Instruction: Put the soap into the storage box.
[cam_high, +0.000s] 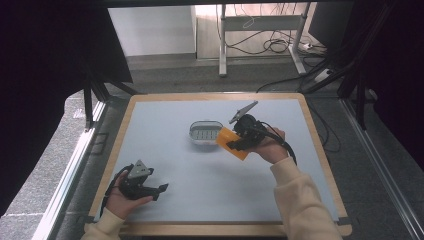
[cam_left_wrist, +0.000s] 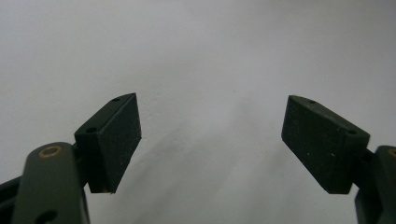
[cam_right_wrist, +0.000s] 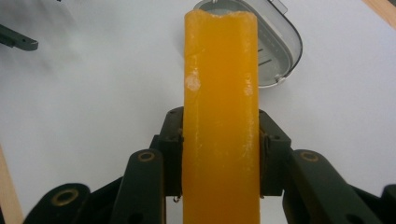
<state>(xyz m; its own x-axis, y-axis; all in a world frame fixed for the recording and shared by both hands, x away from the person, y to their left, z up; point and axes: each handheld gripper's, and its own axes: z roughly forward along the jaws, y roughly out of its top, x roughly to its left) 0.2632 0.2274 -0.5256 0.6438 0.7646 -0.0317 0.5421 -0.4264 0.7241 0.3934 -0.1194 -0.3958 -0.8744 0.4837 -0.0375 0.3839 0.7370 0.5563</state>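
An orange bar of soap (cam_high: 231, 142) is clamped in my right gripper (cam_high: 239, 143), which hovers just right of a small grey oval soap dish (cam_high: 204, 133) in the middle of the table. In the right gripper view the orange bar (cam_right_wrist: 220, 116) stands lengthwise between both pads, its far end overlapping the dish (cam_right_wrist: 280, 46). My left gripper (cam_high: 159, 191) rests low near the table's front left corner, held in a hand. Its jaws stand wide apart in the left gripper view (cam_left_wrist: 210, 144), with nothing but bare tabletop between them.
The table is a pale blue-grey mat (cam_high: 200, 175) with a wooden rim (cam_high: 215, 96). Beyond it are a grey floor, desk legs (cam_high: 222, 45) and loose cables (cam_high: 277, 45). Dark curtains stand at both sides.
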